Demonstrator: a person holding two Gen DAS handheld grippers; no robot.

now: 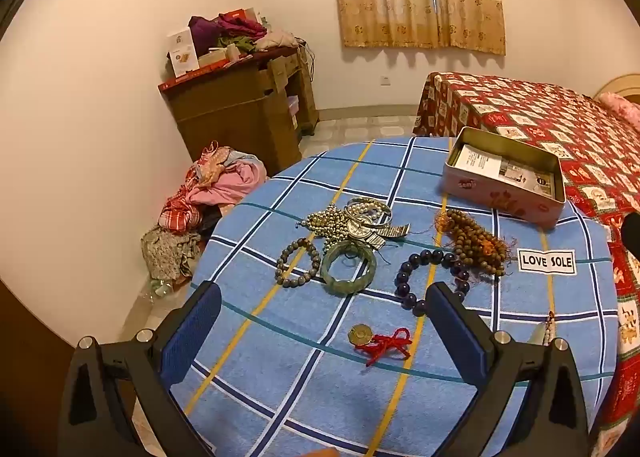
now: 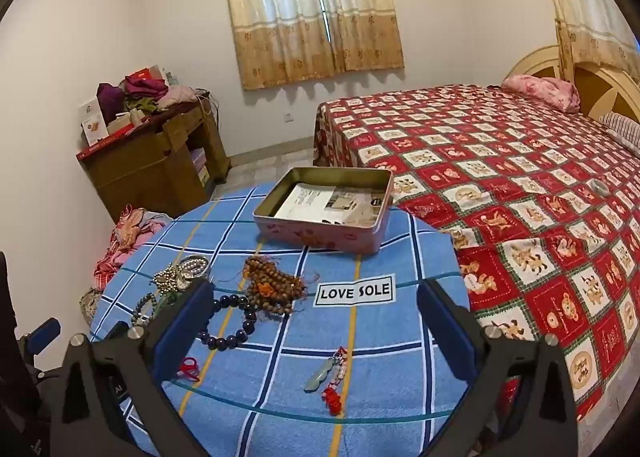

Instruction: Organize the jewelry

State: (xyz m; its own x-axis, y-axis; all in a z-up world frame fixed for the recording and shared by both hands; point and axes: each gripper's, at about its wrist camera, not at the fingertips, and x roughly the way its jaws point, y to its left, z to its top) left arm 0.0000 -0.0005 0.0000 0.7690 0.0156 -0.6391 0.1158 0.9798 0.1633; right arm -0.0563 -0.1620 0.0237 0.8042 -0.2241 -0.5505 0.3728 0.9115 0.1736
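Note:
Jewelry lies on a round table with a blue plaid cloth (image 1: 280,377). In the left wrist view I see a green jade bangle (image 1: 349,267), a grey bead bracelet (image 1: 298,263), a dark blue bead bracelet (image 1: 430,281), brown prayer beads (image 1: 474,243), a pile of pearls, bangles and a watch (image 1: 360,221), and a gold coin with a red knot (image 1: 380,341). An open pink tin (image 1: 505,176) stands at the far right. My left gripper (image 1: 324,301) is open and empty above the table. My right gripper (image 2: 316,297) is open and empty; a jade pendant with red tassel (image 2: 330,377) lies below it.
A bed with a red patterned cover (image 2: 520,185) stands right of the table. A brown cabinet (image 1: 240,113) piled with clothes is at the far left wall. Clothes (image 1: 208,197) lie on the floor beside the table. A LOVE SOLE label (image 2: 354,291) is on the cloth.

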